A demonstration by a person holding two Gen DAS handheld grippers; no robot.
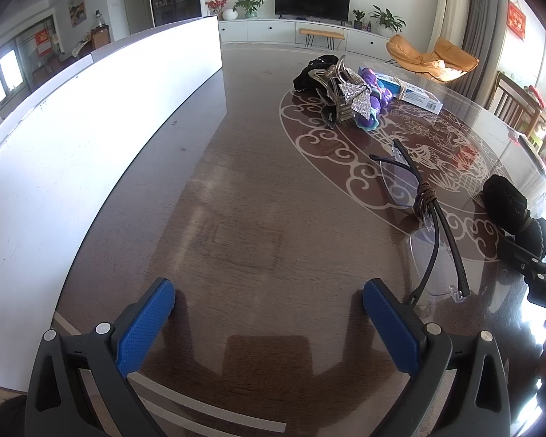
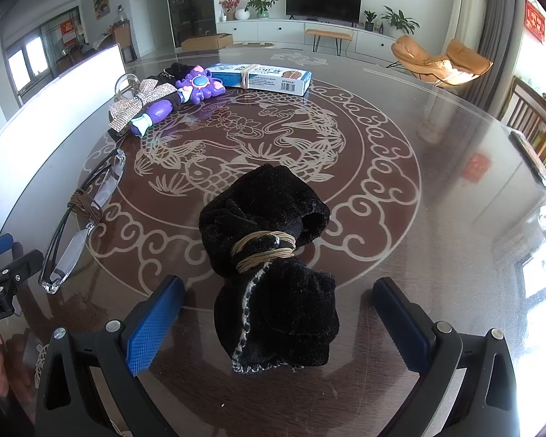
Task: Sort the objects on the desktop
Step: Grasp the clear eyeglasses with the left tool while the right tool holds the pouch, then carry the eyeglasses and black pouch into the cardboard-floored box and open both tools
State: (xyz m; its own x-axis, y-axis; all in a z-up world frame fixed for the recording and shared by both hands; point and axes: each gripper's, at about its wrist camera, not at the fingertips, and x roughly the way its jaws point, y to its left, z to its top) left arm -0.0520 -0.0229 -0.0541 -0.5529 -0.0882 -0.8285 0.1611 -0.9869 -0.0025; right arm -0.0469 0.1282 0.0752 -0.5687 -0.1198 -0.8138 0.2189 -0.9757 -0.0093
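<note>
Right gripper [image 2: 278, 313] fingers spread wide around the black cloth [image 2: 273, 273] bundle lying on the counter [image 2: 436, 182], not touching. Left gripper [image 1: 269, 306] fingers open, empty, glasses [image 1: 429, 225] just beside. Risk: closing off-centre could squeeze loose fabric only, so the cloth slips or drags.

Bench [image 2: 400, 262]: dark wood grain under glossy glass-like top, strong reflections, pale etched pattern.
Cloth roll [image 2: 273, 262]: black, fuzzy, matt; tied with tan elastic cord.
Glasses [image 1: 424, 218]: clear glossy lenses, dark matt temples, brown cord wound round.
Bow [image 2: 142, 100]: glittery silver rhinestone finish.
Toy [image 2: 185, 94]: smooth glossy purple plastic.
Box [image 2: 269, 78]: printed card, slight sheen.
Board [image 1: 72, 145]: white, matt, smooth.
Pads [image 2: 153, 324]: blue, knurled texture, on black matt plastic jaws.
</note>
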